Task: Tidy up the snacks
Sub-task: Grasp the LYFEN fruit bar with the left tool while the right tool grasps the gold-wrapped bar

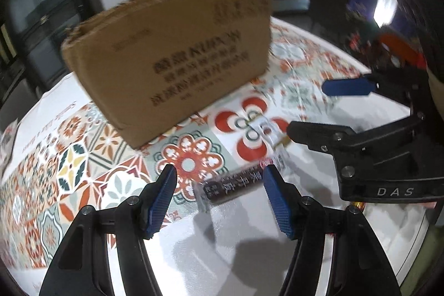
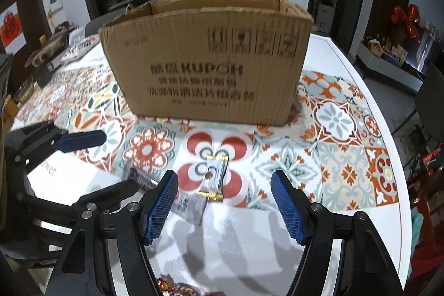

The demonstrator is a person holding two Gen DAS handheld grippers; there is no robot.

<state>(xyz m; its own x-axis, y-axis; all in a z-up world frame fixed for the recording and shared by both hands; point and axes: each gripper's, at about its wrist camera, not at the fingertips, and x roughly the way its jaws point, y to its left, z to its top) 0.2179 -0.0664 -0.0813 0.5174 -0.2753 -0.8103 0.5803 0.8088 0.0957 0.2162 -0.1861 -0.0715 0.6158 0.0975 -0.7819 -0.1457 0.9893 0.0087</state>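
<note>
Left gripper [image 1: 219, 201]: its jaws stand apart and hold nothing. It hangs tilted down over the white front edge of the table, blue ribbed pads facing each other. In the right wrist view it shows at the left edge [image 2: 111, 165].

Right gripper [image 2: 224, 205]: released too, nothing between the pads. It tilts down over the table just to the right of the left gripper. In the left wrist view it comes in from the right [image 1: 305, 107].

Dark snack bar [image 1: 233, 185]: a long brown wrapper with pale lettering, flat on the table. In the left wrist view it lies in line with the gap between the left pads, closer to the right-hand pad; contact cannot be told. In the right wrist view only an end [image 2: 140, 178] shows behind the left gripper's finger.

White snack packet [image 2: 215, 176]: gold-crimped ends, lying flat on a red petal motif, just ahead of the right gripper's gap and untouched. Blurred in the left wrist view [image 1: 270, 133].

Grey-white sachet [image 2: 191, 208]: flat on the table, just beside the right gripper's left pad.

Tablecloth [image 2: 333, 146]: patterned tiles in red, orange and grey-green, with a plain white front strip.

Cardboard box [image 2: 206, 63]: open-topped, upright, dark print on the near face, standing beyond the snacks, well apart from both grippers [image 1: 172, 60].

Red wrappers [image 2: 177, 289]: barely visible at the bottom edge of the right wrist view.

Background: a dark glass door and a red bow [image 2: 405, 21] on the right.
</note>
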